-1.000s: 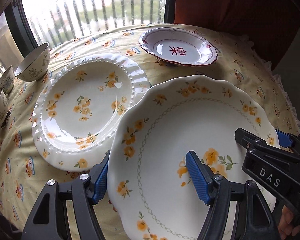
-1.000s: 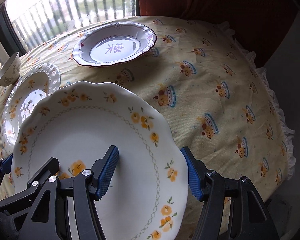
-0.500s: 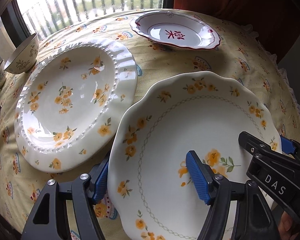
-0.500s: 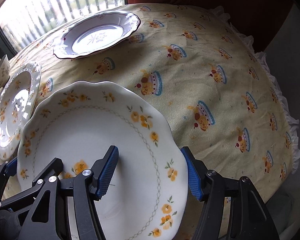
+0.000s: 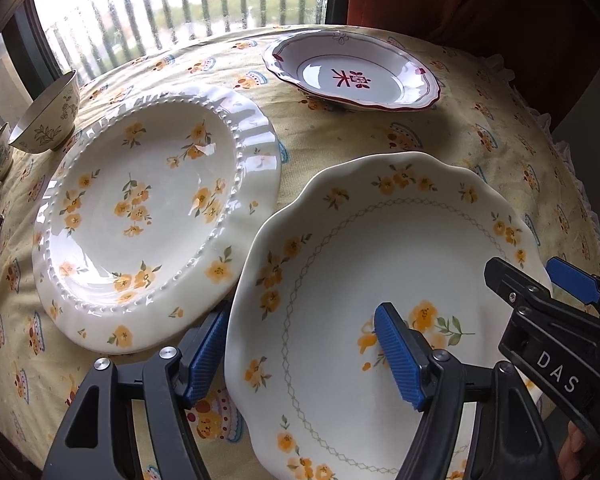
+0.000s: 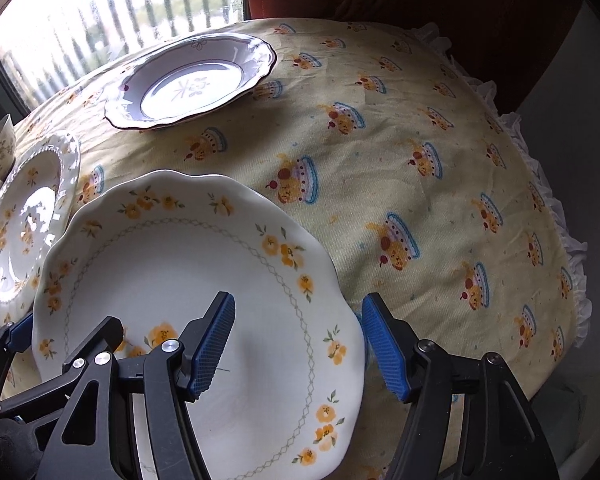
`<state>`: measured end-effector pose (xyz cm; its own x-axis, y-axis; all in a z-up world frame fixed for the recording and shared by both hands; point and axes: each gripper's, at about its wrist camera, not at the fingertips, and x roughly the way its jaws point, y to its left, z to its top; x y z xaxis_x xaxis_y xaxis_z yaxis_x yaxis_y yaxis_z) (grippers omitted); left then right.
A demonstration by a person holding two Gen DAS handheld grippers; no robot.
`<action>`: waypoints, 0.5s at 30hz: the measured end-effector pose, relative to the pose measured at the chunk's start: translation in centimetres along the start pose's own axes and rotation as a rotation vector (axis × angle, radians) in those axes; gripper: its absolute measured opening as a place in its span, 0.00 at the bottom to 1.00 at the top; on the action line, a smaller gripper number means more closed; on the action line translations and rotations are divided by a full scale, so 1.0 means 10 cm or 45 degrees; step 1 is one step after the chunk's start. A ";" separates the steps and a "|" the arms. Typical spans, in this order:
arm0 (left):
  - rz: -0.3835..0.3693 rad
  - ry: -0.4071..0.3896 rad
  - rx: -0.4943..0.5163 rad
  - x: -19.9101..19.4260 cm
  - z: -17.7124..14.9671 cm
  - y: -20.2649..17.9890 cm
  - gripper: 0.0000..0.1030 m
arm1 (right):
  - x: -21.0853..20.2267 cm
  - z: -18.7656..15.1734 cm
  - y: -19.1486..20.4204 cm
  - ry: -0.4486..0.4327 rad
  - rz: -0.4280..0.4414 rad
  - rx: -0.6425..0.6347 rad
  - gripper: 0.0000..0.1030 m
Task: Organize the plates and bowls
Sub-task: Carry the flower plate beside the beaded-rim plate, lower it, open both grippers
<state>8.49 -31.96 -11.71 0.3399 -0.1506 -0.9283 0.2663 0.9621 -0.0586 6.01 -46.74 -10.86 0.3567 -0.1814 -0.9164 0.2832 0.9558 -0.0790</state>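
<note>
Underneath everything, the yellow cake-print tablecloth [image 6: 420, 128] fills both views. Next in size, the scalloped white ceramic plate with yellow flowers [image 5: 380, 264] fills the lower right of the left wrist view, its left rim overlapping the beaded-rim deep floral plate [image 5: 148, 216] at centre left. At upper right sits the smaller red-edged white dish [image 5: 352, 76], and patterned cream bowls [image 5: 48, 120] line the left edge.

The left gripper [image 5: 300, 352] straddles the scalloped plate's left rim, the right gripper [image 6: 296, 348] its right rim; both sets of jaws are opening, the blue pads standing clear of the ceramic. Releasing well probably means letting the plate settle flat first, then drawing both grippers straight back so no pad catches the rim.
</note>
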 end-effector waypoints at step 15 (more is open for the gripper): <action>-0.022 -0.091 0.055 -0.55 0.00 0.29 0.93 | -0.50 0.01 0.47 -0.099 0.153 -0.026 0.84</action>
<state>7.42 -28.36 -6.75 0.3977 -0.1844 -0.8988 0.3108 0.9487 -0.0572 5.60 -41.33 -6.60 0.4552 -0.0820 -0.8866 0.2167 0.9760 0.0210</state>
